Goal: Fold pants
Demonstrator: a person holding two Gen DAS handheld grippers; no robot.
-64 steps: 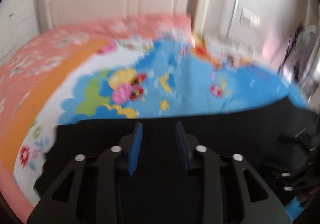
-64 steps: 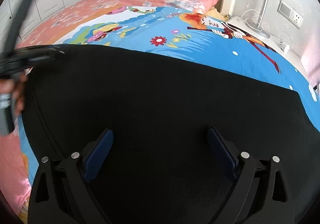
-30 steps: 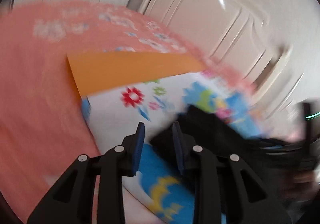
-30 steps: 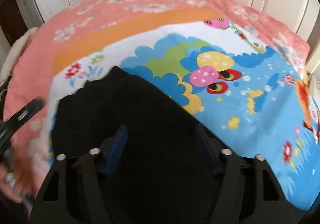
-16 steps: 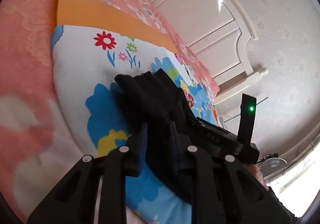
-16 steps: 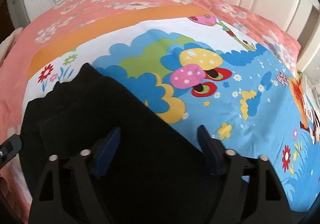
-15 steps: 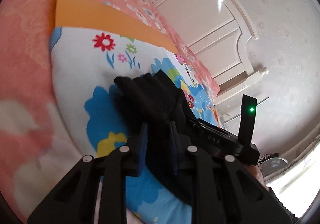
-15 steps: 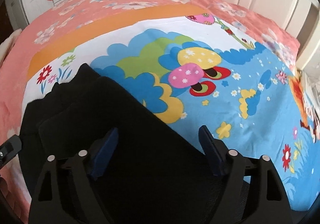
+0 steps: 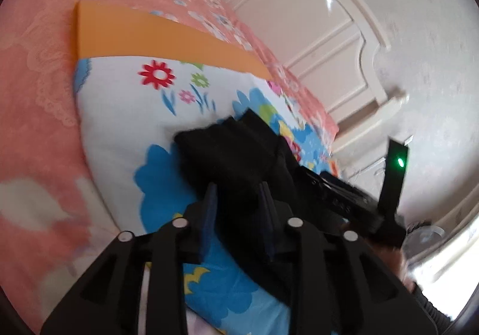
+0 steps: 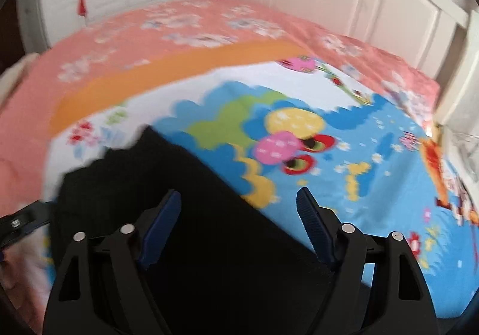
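Cartoon bedspread, black pants lying

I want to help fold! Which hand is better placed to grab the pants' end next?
Probably left: the left tool has the pants' bunched end between its opening jaws. The right tool gapes over flat cloth.

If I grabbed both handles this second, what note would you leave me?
Left tongs: opening, a bunched corner of the black cloth pants between them.
Right tongs: open wide over the pants, holding nothing.
Pants: lying on the cartoon-print blanket.
Done: looks folded at least once; layers show at the corner.
To do: probably flatten that corner, then one more fold.
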